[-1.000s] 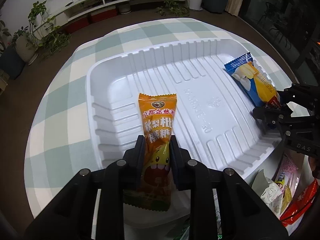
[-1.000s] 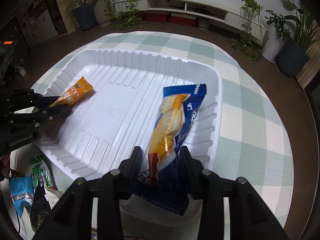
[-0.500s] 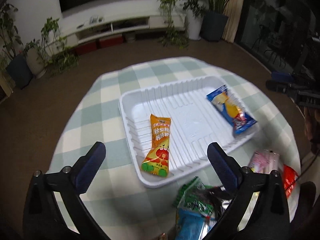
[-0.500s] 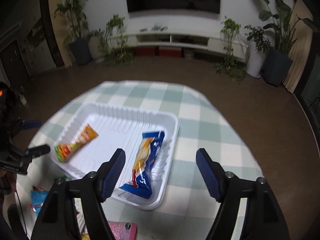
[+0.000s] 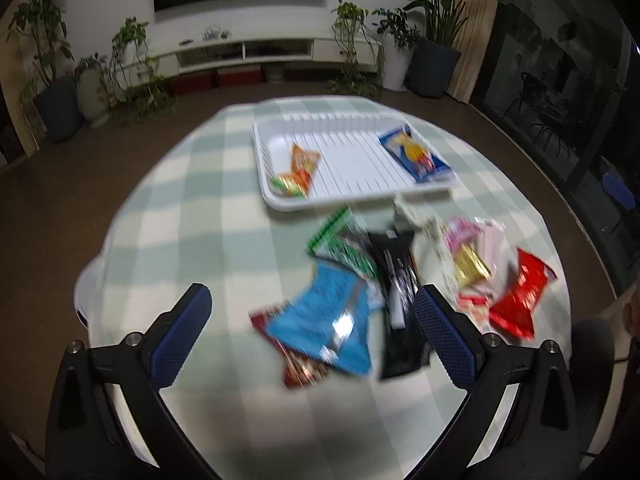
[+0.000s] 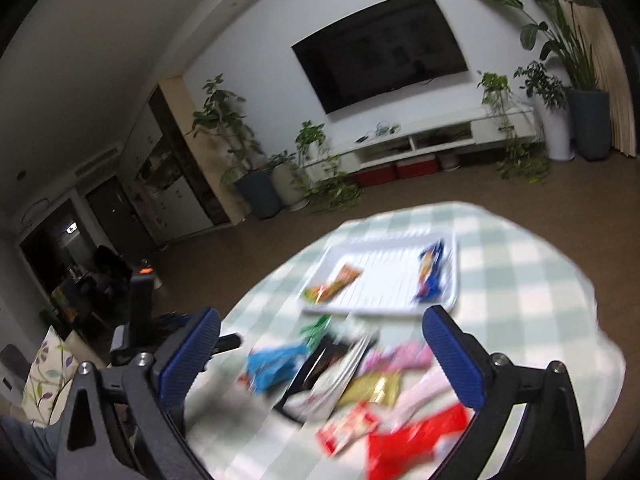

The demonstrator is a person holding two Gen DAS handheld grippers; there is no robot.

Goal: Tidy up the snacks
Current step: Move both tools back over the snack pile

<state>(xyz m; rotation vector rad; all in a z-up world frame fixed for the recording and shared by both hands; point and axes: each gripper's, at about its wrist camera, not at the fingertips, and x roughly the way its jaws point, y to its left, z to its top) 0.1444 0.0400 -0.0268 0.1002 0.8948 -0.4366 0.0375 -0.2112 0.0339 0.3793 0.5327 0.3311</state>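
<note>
A white ribbed tray (image 5: 352,200) sits on the far part of the round checked table; it also shows in the right wrist view (image 6: 454,276). An orange snack pack (image 5: 302,164) lies at its left end and a blue and yellow pack (image 5: 416,154) at its right end. A loose pile of snacks lies nearer: a blue pack (image 5: 328,320), a black pack (image 5: 396,280), a green pack (image 5: 340,240), a pink pack (image 5: 476,252), a red pack (image 5: 520,296). My left gripper (image 5: 314,336) is open and empty above the pile. My right gripper (image 6: 320,356) is open and empty, raised above the pile.
The table's edge (image 5: 92,280) curves close on the left. The left gripper's body (image 6: 140,320) shows at the left of the right wrist view. Plants (image 6: 224,120), a TV (image 6: 380,48) and a low white cabinet (image 5: 248,52) stand far behind.
Both grippers let go of their packs in the tray, opened wide, and pulled back and up. The views now take in the whole table and are blurred by motion.
</note>
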